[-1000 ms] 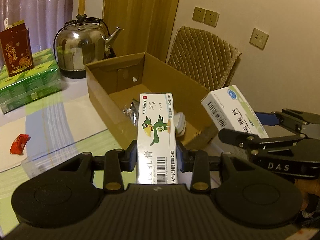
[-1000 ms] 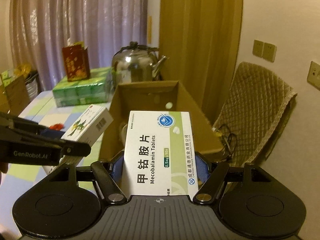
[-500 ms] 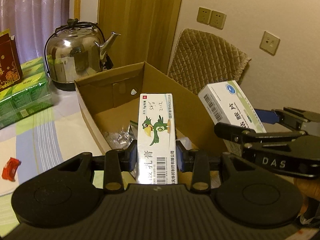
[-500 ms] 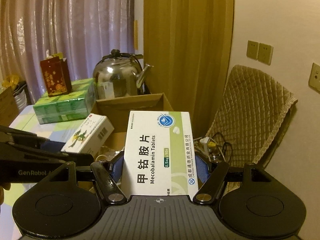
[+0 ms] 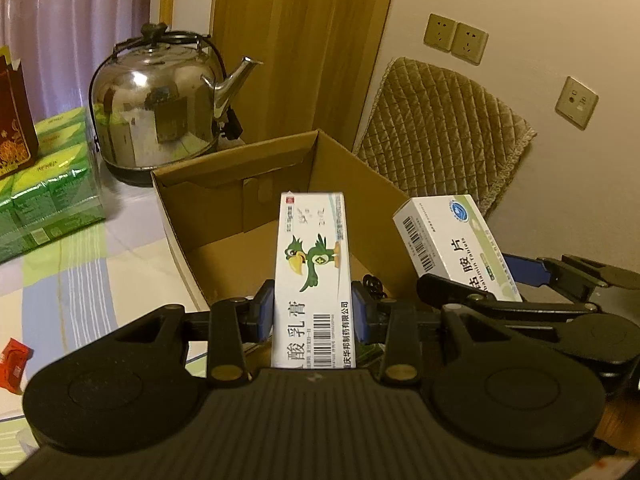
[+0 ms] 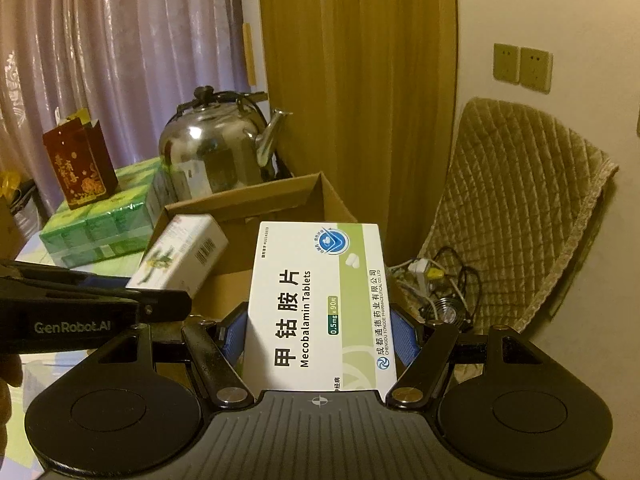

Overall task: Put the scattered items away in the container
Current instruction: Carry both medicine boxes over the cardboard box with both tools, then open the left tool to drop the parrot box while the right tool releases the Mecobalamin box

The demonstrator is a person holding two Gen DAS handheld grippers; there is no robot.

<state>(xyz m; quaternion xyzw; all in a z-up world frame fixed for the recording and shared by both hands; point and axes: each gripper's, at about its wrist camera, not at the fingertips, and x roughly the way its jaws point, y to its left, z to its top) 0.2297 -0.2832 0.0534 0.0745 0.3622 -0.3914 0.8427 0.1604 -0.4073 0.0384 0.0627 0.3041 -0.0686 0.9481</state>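
So the left hand-held gripper (image 5: 312, 312) is clamped on a cream box with the green bird (image 5: 312, 280), held up over the open cardboard box (image 5: 224, 208). Right hand-held gripper (image 6: 318, 336) is pinching the Mecobalamin Tablets box (image 6: 320, 304), just beside the other one, at the right-hand side of the cardboard box. That cardboard box sits on the desk (image 5: 80, 272) with a striped cloth. Behind it there's a steel kettle (image 5: 160, 104), green packs (image 5: 44, 184) with a red gift bag (image 6: 80, 160) on top, and a small red packet (image 5: 14, 364) lying well off to the left.
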